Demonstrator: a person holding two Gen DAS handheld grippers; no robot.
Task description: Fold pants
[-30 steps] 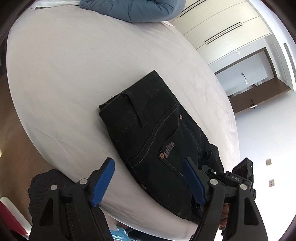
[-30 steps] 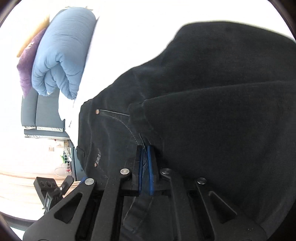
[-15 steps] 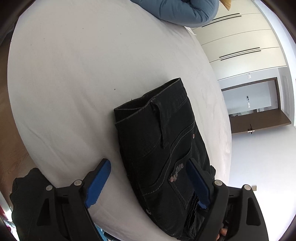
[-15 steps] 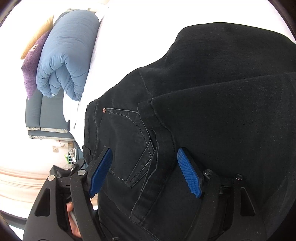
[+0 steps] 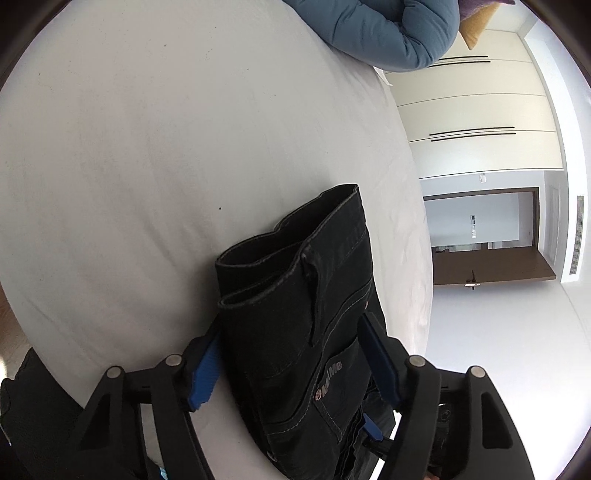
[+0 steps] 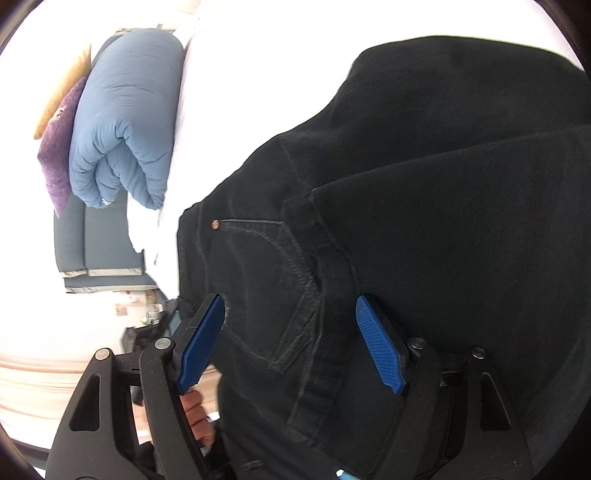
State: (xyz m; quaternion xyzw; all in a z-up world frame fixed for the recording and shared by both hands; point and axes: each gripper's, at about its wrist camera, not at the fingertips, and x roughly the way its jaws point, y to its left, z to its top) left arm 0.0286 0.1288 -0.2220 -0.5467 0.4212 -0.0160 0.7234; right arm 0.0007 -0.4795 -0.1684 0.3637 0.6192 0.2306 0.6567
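Folded black jeans (image 5: 295, 317) lie on the white bed (image 5: 147, 147), waistband end pointing away, near the bed's front edge. My left gripper (image 5: 291, 362) is open, its blue pads on either side of the folded stack, low over it. In the right wrist view the jeans (image 6: 424, 203) fill most of the frame, back pocket and belt loop showing. My right gripper (image 6: 291, 343) is open, its blue pads straddling the pocket and belt loop, close above the cloth and holding nothing.
A rolled blue duvet (image 5: 388, 33) with purple and yellow cushions (image 6: 59, 155) lies at the bed's far end. White wardrobe doors (image 5: 480, 110) and a doorway (image 5: 484, 229) stand beyond the bed. A grey sofa (image 6: 96, 243) shows in the right wrist view.
My right gripper was shut on the jeans and has opened, letting go. My left gripper has moved forward and down, so its open pads now straddle the folded stack.
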